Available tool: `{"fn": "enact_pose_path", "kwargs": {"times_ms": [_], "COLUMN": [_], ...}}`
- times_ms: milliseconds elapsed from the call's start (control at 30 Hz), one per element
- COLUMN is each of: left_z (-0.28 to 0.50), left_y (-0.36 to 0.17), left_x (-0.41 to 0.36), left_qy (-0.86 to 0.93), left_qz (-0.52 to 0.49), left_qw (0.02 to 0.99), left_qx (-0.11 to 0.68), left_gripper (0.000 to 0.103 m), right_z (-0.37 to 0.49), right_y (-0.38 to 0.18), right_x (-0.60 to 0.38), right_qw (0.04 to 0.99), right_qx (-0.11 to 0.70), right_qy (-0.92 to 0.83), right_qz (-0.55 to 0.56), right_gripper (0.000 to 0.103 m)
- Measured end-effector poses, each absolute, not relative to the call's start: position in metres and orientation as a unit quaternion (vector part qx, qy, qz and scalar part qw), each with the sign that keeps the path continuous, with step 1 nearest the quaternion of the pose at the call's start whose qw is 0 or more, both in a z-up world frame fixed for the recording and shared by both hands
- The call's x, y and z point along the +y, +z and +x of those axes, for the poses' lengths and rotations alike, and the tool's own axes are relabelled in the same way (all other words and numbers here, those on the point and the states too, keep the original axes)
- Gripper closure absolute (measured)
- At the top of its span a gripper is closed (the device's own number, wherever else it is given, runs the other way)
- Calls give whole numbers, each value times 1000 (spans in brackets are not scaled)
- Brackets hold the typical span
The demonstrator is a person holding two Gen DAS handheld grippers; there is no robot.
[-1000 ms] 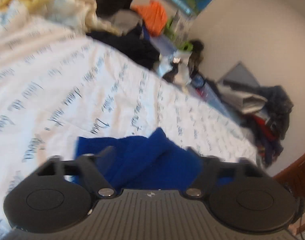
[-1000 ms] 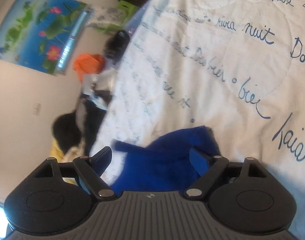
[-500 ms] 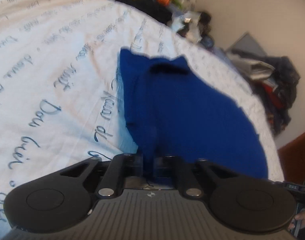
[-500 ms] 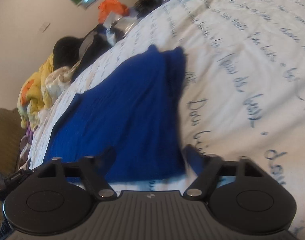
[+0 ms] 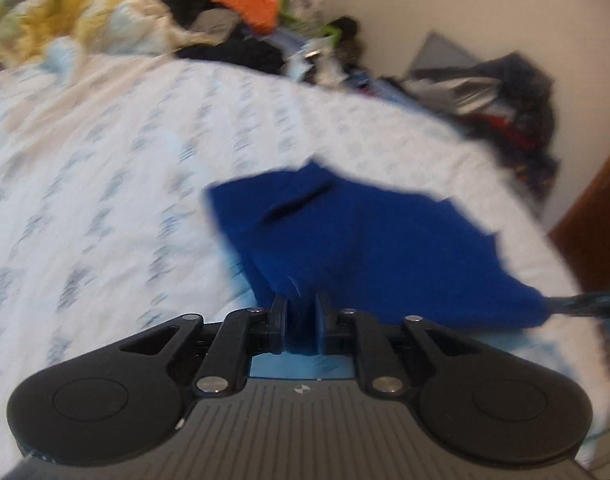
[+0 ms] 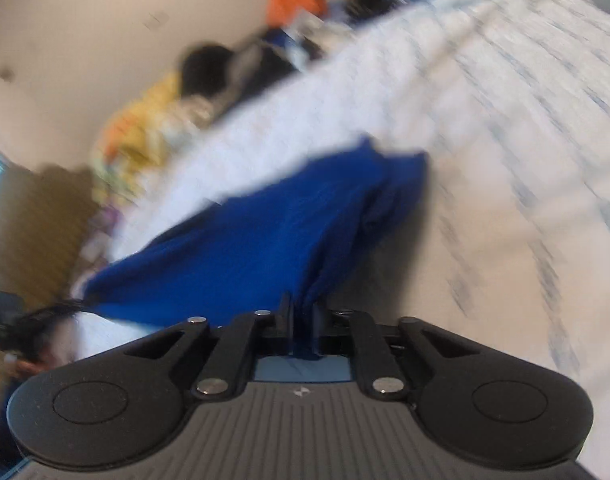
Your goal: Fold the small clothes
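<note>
A small royal-blue garment is stretched out over the white bedspread with blue script. My left gripper is shut on its near edge. My right gripper is shut on another corner of the same blue garment. The cloth hangs taut between the two grippers, lifted off the bed. In the left wrist view the right gripper's tip shows blurred at the garment's far right corner. Both views are motion-blurred.
A heap of yellow, black and orange clothes lies along the far side of the bed. More dark clothes are piled by the wall at right. A brown wooden edge stands right of the bed.
My right gripper has shut on the blue garment. Both grippers have lifted and pulled it taut above the bed; the left was open one second ago.
</note>
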State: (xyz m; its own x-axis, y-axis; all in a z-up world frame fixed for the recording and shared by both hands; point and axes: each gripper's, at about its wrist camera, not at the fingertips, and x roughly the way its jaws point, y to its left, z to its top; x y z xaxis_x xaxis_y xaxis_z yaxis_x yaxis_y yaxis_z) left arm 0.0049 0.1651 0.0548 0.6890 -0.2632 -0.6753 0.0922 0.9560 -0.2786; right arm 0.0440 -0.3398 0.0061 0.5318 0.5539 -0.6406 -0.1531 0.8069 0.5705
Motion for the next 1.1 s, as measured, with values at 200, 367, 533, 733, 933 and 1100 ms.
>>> {"fn": "enact_pose_path", "kwargs": {"times_ms": [200, 367, 533, 733, 933, 1100], "left_z": [42, 132, 191, 228, 169, 158], "left_y": [87, 71, 12, 15, 56, 44], "left_x": [152, 65, 18, 96, 99, 39], "left_qy": [-54, -87, -70, 0, -13, -103], "left_qz": [-87, 36, 169, 38, -6, 10], "left_qw": [953, 951, 918, 926, 955, 943], "left_qx": [287, 295, 353, 376, 296, 316], "left_gripper": [16, 53, 98, 96, 67, 32], "right_z": [83, 181, 245, 236, 204, 180], "right_y": [30, 30, -9, -14, 7, 24], "right_x": [-344, -311, -263, -278, -280, -228], "right_qw": [890, 895, 885, 904, 911, 921], "right_qx": [368, 364, 426, 391, 367, 332], "right_qy": [172, 167, 142, 123, 101, 165], "right_qz": [207, 195, 126, 121, 161, 119], "right_gripper": [45, 44, 80, 97, 72, 46]}}
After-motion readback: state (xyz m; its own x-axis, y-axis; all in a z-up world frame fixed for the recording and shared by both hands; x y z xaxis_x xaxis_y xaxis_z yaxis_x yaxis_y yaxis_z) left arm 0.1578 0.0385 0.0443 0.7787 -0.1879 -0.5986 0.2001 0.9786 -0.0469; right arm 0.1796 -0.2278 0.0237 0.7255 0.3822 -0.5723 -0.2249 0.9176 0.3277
